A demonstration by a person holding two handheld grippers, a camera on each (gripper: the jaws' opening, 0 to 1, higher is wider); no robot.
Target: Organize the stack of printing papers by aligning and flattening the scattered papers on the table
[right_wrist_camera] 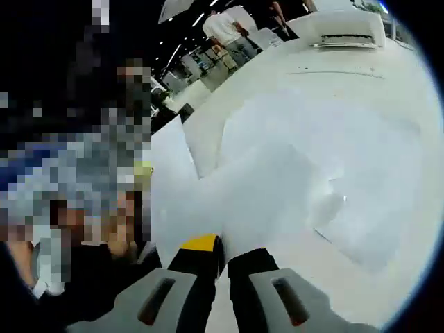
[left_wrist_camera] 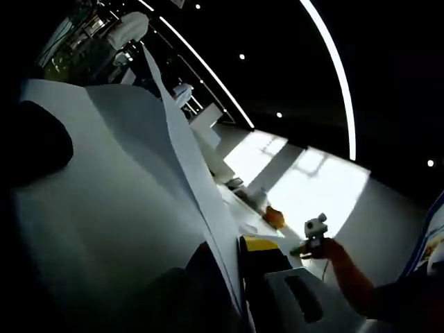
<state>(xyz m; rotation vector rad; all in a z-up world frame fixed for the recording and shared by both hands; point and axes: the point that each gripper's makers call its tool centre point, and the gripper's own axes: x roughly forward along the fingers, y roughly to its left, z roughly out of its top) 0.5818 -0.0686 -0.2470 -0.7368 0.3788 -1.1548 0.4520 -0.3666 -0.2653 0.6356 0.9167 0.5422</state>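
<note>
Right gripper view: our right gripper [right_wrist_camera: 223, 267] has its fingers [right_wrist_camera: 198, 267] drawn close on the near edge of a sheet [right_wrist_camera: 277, 180], which comes out between the two tips. We judge it a pinch on that sheet. Beyond it the papers [right_wrist_camera: 361, 208] lie loose and overlapping on the white table [right_wrist_camera: 347, 62], edges at differing angles, one corner folded or lifted. Not squared, not flat.

Left gripper view: a large sheet [left_wrist_camera: 118, 187] stands raised across the frame, its edge [left_wrist_camera: 191, 166] running steeply up toward a ceiling with light strips. Our left gripper [left_wrist_camera: 239, 284] sits low at the foot of that sheet; the fingers are dark and partly hidden by paper, so we cannot tell whether they grip it. A hand [left_wrist_camera: 333, 251] holding a small device shows to the right, with an orange object [left_wrist_camera: 274, 217] on a far surface.

Judgement: the sheets are held by an edge and lifted so they hang free and can be brought over the pile. Alignment looks barely begun. The risk is creasing the thin paper at the pinch.
</note>
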